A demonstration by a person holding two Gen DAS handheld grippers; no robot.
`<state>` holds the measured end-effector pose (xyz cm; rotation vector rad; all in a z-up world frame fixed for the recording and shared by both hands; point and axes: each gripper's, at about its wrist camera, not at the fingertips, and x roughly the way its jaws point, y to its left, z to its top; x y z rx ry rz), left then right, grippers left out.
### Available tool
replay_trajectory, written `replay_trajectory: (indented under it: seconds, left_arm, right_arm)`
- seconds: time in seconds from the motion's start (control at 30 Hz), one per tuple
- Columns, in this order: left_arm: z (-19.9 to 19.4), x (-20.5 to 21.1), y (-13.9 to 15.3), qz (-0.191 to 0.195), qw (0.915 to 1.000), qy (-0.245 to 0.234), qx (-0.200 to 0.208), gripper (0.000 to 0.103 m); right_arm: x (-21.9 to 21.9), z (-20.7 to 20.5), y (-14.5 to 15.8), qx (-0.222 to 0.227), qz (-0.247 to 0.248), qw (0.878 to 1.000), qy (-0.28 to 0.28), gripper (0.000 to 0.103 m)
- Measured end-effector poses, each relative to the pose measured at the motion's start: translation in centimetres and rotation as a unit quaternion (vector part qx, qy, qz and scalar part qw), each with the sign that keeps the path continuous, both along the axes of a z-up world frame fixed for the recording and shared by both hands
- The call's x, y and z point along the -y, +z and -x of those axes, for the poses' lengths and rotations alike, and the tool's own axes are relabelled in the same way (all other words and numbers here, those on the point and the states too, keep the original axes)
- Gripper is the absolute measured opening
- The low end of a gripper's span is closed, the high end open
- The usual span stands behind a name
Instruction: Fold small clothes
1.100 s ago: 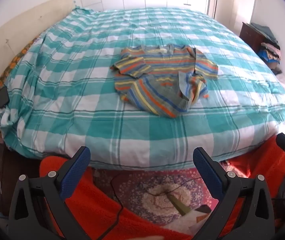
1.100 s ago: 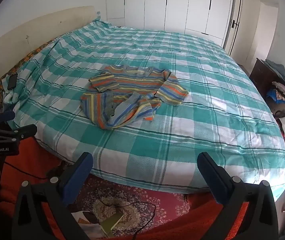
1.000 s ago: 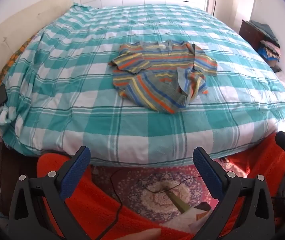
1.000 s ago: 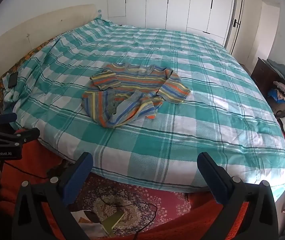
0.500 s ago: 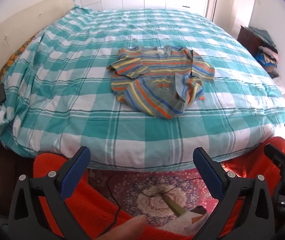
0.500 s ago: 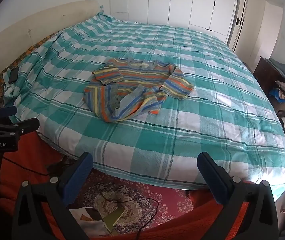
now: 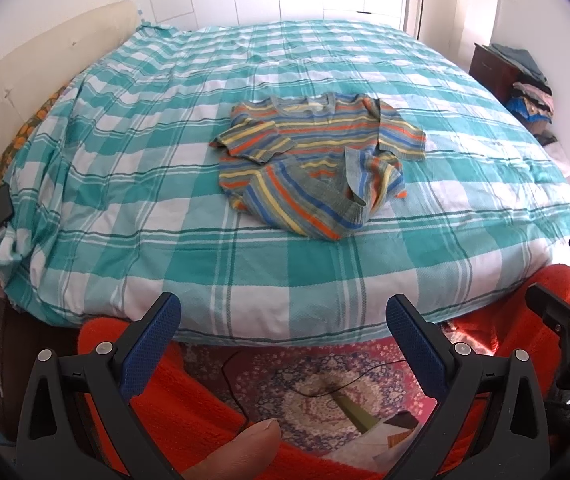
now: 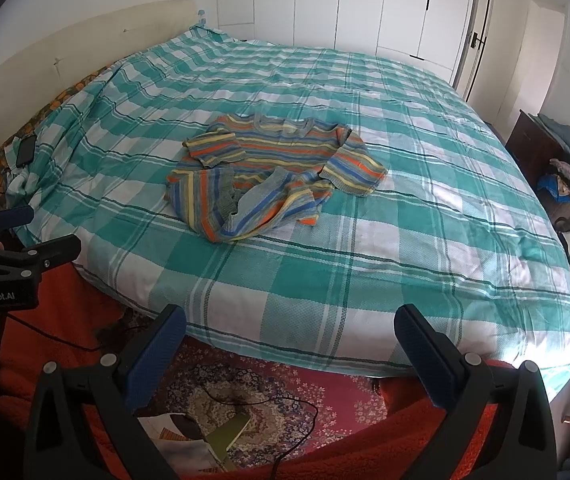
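Shirt: striped knit, hem crumpled, mid-bed
Left gripper: wide, empty
Right gripper: wide, empty

Bright daylight, soft shadows, sharp focus, fisheye-bent, vignetted edges

We read "GenRobot.AI" in white on the black body of the left gripper. Other lettering stays illegible.
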<state>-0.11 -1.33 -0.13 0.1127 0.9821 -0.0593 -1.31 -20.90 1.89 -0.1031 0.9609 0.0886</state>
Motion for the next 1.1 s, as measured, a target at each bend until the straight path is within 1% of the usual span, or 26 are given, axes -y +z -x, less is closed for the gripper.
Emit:
replay_trajectory:
  seconds: [0.17,1.1]
  left_arm:
    - [0.1,0.28,-0.29,-0.007,1.0,-0.002,-0.003,0.102]
    - [0.05,0.69,-0.3,-0.019,0.9998,-0.01,-0.004,0.102]
  right_arm:
    - [0.01,0.05,-0.15,-0.001,0.0,1.0,0.001,0.103]
    - [-0.11,0.27,-0.22,-0.002,0.003,1.0,0.003,0.103]
